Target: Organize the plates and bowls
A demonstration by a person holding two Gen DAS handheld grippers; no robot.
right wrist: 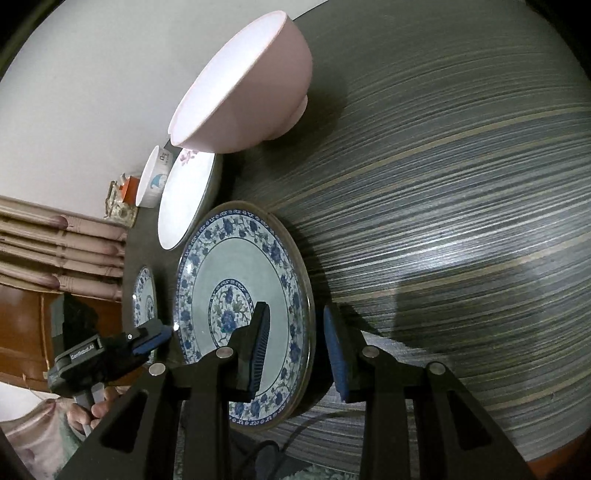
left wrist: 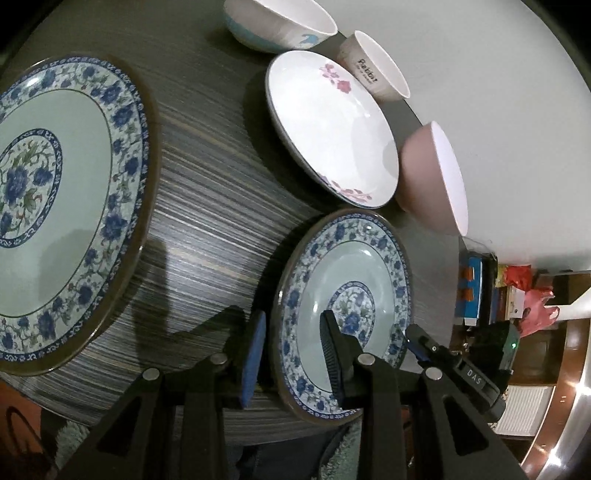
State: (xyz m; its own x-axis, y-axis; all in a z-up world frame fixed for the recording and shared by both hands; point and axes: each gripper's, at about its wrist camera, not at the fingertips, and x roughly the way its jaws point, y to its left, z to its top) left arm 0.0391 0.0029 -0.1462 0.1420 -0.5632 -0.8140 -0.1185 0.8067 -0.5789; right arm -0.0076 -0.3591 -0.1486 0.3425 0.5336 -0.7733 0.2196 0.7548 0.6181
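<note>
A small blue-and-white floral plate (left wrist: pixel 354 280) lies at the table's near edge. My left gripper (left wrist: pixel 291 354) is open and straddles its left rim, one finger over the plate, one outside. My right gripper (right wrist: pixel 299 350) is open and straddles the opposite rim of the same plate (right wrist: pixel 221 266). A large blue floral plate (left wrist: pixel 55 199) lies to the left. A white plate with pink flowers (left wrist: pixel 332 122), a pink bowl (left wrist: pixel 428 177), a white cup (left wrist: pixel 373 66) and a white-and-blue bowl (left wrist: pixel 273 22) stand behind.
The table (left wrist: pixel 214 206) is dark striped wood, against a white wall (left wrist: pixel 498 110). Boxes and red bags (left wrist: pixel 517 295) lie beyond the table's right end. The pink bowl (right wrist: pixel 251 85) stands close behind the small plate.
</note>
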